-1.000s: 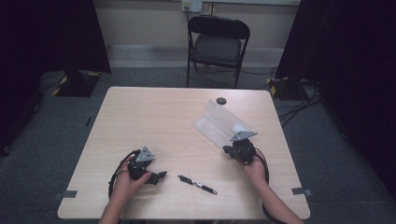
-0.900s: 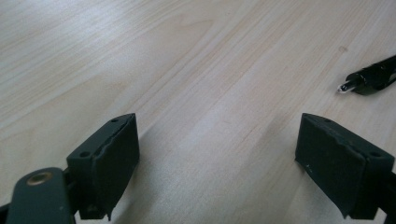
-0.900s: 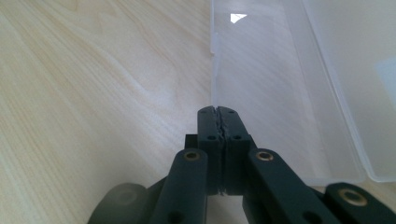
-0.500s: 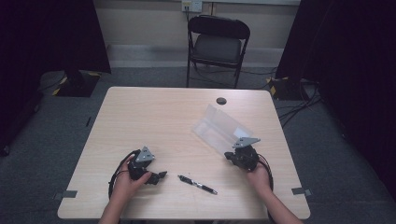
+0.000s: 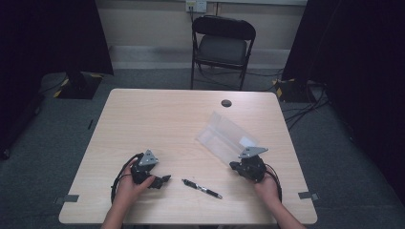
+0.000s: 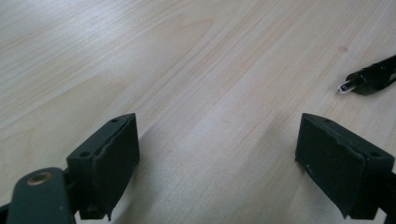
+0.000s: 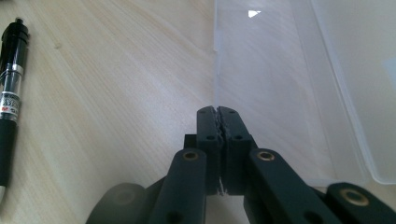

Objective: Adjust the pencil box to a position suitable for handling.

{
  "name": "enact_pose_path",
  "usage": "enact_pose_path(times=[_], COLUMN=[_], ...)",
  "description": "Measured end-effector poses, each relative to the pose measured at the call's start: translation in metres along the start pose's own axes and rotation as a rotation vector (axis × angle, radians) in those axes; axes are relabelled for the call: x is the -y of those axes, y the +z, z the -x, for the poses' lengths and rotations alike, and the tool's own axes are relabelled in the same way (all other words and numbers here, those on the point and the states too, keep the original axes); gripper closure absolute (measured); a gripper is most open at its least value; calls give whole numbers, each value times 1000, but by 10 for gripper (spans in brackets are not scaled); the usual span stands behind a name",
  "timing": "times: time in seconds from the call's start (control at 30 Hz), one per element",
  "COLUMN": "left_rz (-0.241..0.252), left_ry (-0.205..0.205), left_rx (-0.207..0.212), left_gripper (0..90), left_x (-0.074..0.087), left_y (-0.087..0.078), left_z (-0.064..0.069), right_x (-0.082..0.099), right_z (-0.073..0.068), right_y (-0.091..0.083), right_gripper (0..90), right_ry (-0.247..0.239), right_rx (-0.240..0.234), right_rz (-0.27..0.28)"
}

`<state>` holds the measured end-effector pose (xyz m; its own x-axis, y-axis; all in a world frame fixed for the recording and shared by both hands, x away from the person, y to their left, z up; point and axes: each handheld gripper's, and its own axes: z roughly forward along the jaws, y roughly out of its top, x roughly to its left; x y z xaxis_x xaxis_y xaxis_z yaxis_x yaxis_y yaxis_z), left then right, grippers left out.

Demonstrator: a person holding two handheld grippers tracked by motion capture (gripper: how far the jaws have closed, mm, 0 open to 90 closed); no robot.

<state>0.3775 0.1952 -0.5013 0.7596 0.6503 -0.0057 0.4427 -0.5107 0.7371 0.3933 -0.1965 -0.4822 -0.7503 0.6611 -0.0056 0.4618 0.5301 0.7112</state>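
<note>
Right gripper (image 7: 218,112) closed on the case (image 5: 224,136) edge, left gripper (image 6: 217,154) open near the pen (image 5: 202,188); keep the case low and level.

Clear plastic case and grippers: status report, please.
Right gripper shut, empty, at clear case edge. Left gripper open, empty. Pen lies between them.

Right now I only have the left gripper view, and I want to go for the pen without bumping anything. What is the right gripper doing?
Observer: The right gripper is shut, its tip at the near edge of a clear plastic case.
Operator: Is the pen clear of that case?
Observer: Yes, the pen lies apart from it, on the table between both grippers.
Operator: Anything beyond the case?
Observer: A small dark round spot near the far edge.
</note>
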Motion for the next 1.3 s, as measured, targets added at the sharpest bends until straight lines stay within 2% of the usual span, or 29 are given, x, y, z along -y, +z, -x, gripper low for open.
enact_pose_path(times=[0.53,0.57,1.07,1.2,1.27,1.3], left_rz=[0,0,0,0,-1,1], left_ry=[1,1,0,0,0,0], left_rx=[-1,-1,-1,-1,-1,-1], left_gripper=[134,134,134,134,134,134], left_x=[0,0,0,0,0,0], left_y=[0,0,0,0,0,0], left_z=[0,0,0,0,0,0], right_x=[8,9,15,15,15,14], right_z=[-10,-11,-15,-16,-16,-16], right_y=[-8,-9,-11,-10,-11,-12], right_gripper=[874,873,859,775,762,728], right_ry=[-6,-19,-4,2,-6,-4], right_rx=[-24,-28,-53,-39,-40,-35], right_rz=[-4,-1,1,-11,-4,0])
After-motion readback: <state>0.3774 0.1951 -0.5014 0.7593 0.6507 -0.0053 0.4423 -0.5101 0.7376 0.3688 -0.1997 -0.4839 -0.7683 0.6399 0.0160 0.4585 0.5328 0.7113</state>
